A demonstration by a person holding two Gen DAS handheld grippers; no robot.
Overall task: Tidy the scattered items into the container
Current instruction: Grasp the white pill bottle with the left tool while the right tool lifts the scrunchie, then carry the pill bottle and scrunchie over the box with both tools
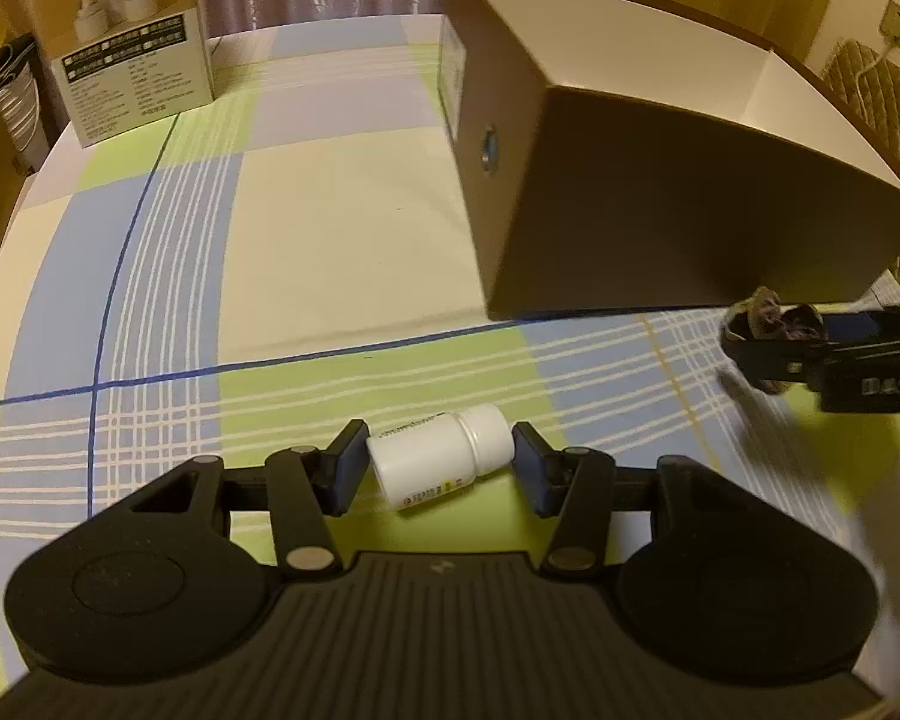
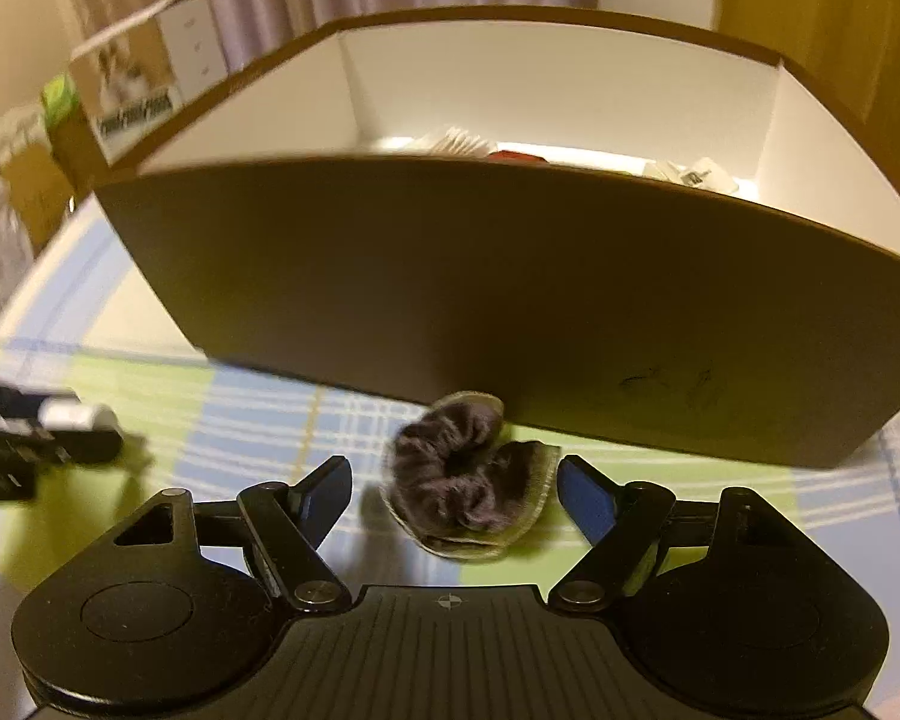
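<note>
White bottle [image 1: 444, 455] on its side between left gripper [image 1: 441, 468] pads.

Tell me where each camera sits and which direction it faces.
Left wrist: on the left claw, facing down at a small white plastic bottle between its fingers.
Right wrist: on the right claw, facing a dark fuzzy fabric piece before the big brown cardboard box.
Shared: box, checked tablecloth, both claws.
</note>
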